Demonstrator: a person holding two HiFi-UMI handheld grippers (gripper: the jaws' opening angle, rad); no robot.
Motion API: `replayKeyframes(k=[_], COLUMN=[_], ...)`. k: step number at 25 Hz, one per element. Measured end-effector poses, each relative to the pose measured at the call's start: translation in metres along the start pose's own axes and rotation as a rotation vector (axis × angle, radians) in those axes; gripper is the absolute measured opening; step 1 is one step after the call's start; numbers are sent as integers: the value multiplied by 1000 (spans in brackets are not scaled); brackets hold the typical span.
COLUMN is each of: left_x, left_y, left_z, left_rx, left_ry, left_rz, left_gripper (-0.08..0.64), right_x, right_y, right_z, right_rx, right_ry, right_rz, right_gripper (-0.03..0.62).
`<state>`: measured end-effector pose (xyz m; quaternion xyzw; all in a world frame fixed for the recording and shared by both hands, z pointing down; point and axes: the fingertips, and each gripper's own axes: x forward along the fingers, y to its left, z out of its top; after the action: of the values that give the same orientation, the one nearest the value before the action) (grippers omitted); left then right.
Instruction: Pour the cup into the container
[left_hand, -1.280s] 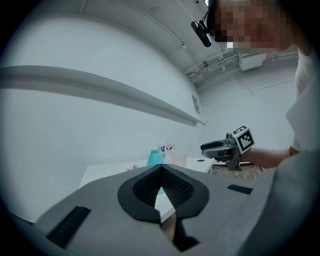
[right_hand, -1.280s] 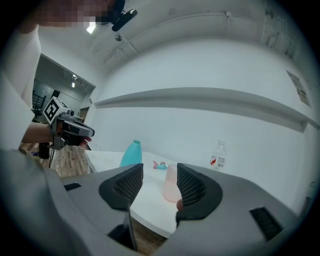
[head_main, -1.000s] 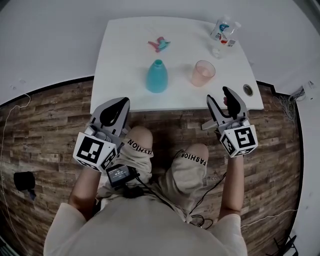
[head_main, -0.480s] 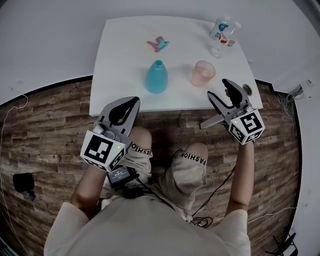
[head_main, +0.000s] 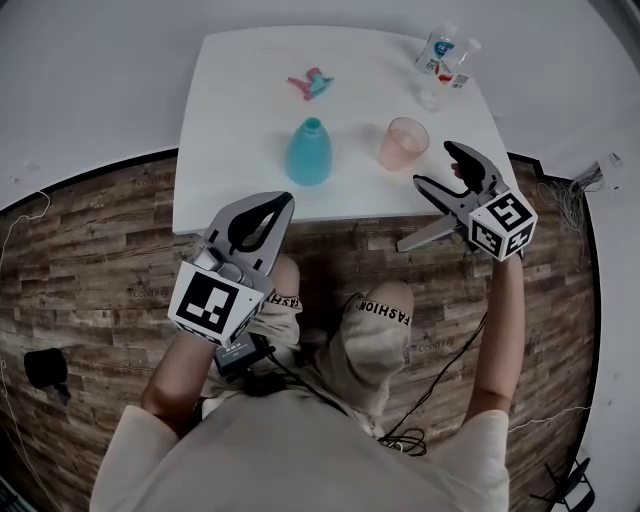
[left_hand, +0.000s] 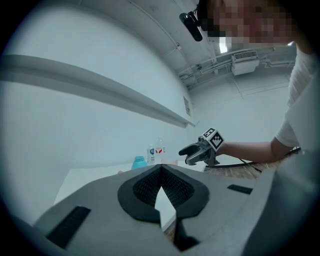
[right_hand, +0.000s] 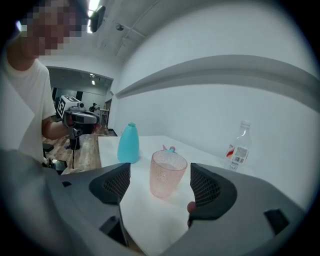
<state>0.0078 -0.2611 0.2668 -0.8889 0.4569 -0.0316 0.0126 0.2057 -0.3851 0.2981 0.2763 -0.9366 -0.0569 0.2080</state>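
Judged the task barely begun. Nearest, above the knees and short of the table (head_main: 230, 120), found the left gripper (head_main: 278, 203) pointing level, jaws together at the tips and nothing between them. Placed it well apart from the container and gave it no part in the job yet. Further out on the other side, found the right gripper (head_main: 433, 165) over the table's near right edge, tilted slightly down, jaws spread wide after just having been opening. Saw nothing gripped there: only bare tabletop between the pads, and the cup (head_main: 404, 143) upright just ahead, lined up with the gap and untouched. Read this as the approach to the cup, grasp not yet made. Could not tell what the pink cup held, if anything. Saw the teal container (head_main: 308, 152) upright to the left of the cup, near it but apart, narrow neck uppermost. Further back spotted a small pink-and-teal piece (head_main: 312, 85) lying on the table, and at the far right corner two clear bottles (head_main: 440, 50), neither wanted for the pour. Left to do, by this reading: closing on the cup, lifting it, carrying it over the container's neck, tipping it out
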Motion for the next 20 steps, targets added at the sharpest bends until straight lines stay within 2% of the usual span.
replayKeyframes(k=[5,12,20], left_x=[-1,-8,-16], left_y=[0,4,17], left_z=[-6,-12,-25], left_rx=[-23,7,8], left_ry=[12,21,55], left_rz=[6,33,87], left_gripper=[12,12,12], right_x=[9,19,28], right_y=[-5,-12,-12], right_z=[-7,-13,-14], right_rx=[27,19,32], right_ry=[-17,41,21], right_rz=[44,115,145], right_gripper=[371,376,390])
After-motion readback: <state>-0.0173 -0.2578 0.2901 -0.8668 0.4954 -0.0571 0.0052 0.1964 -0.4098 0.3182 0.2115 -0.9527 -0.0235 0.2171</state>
